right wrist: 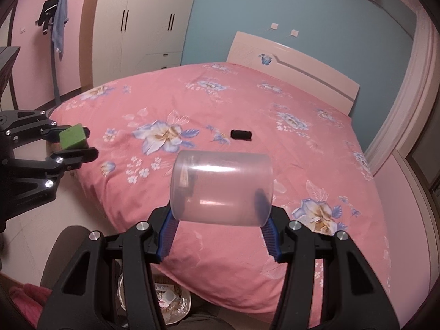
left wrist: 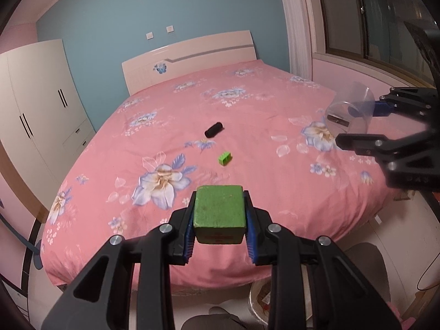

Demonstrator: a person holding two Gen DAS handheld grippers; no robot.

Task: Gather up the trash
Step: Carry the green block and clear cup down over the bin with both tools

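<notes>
My left gripper (left wrist: 219,216) is shut on a green block (left wrist: 218,214) and holds it above the near edge of the bed; both also show in the right wrist view, gripper (right wrist: 79,143), block (right wrist: 73,137). My right gripper (right wrist: 221,214) is shut on a clear plastic cup (right wrist: 221,187) held sideways over the bed; the cup also shows in the left wrist view (left wrist: 350,110). A small green block (left wrist: 224,158) and a black cylinder (left wrist: 214,129) lie on the pink flowered bedspread (left wrist: 247,104). The cylinder shows in the right wrist view (right wrist: 241,134).
A trash basket with paper scraps stands on the floor at the foot of the bed (right wrist: 170,299), also partly visible in the left wrist view (left wrist: 260,299). A white wardrobe (left wrist: 35,104) stands left of the bed. A window (left wrist: 371,16) is on the right.
</notes>
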